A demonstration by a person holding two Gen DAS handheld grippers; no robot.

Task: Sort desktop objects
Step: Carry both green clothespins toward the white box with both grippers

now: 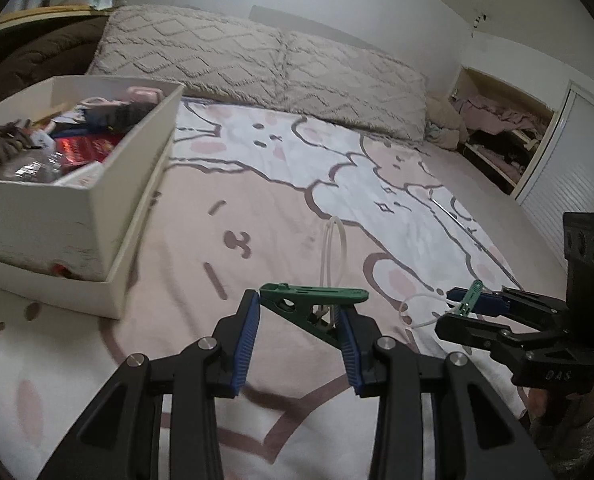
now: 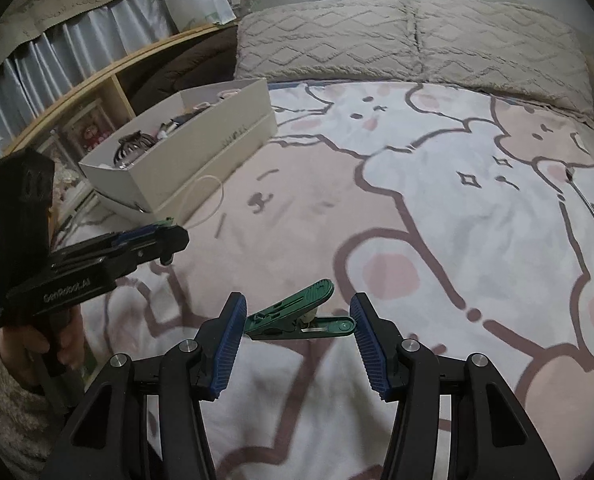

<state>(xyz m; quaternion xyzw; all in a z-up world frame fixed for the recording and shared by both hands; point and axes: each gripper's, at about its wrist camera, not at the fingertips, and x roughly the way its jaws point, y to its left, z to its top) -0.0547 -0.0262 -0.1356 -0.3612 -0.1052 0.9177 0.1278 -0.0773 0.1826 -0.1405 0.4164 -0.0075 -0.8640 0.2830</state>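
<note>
In the left wrist view my left gripper [image 1: 301, 312] is shut on a green clip [image 1: 317, 300], held above the bedspread; a clear plastic ring [image 1: 333, 252] lies just beyond it. In the right wrist view my right gripper [image 2: 295, 320] is open around a second green clip [image 2: 301, 316], which lies on the blanket between the blue pads without touching them. The right gripper also shows in the left wrist view [image 1: 473, 308], with that clip [image 1: 469, 298] at its tips. The left gripper shows in the right wrist view [image 2: 165, 236].
A white box [image 1: 129, 184] full of small items sits in its lid at the left of the bed; it also shows in the right wrist view [image 2: 217, 148]. Two beige pillows [image 1: 265, 68] lie at the headboard. A wooden shelf [image 2: 97, 92] stands beside the bed.
</note>
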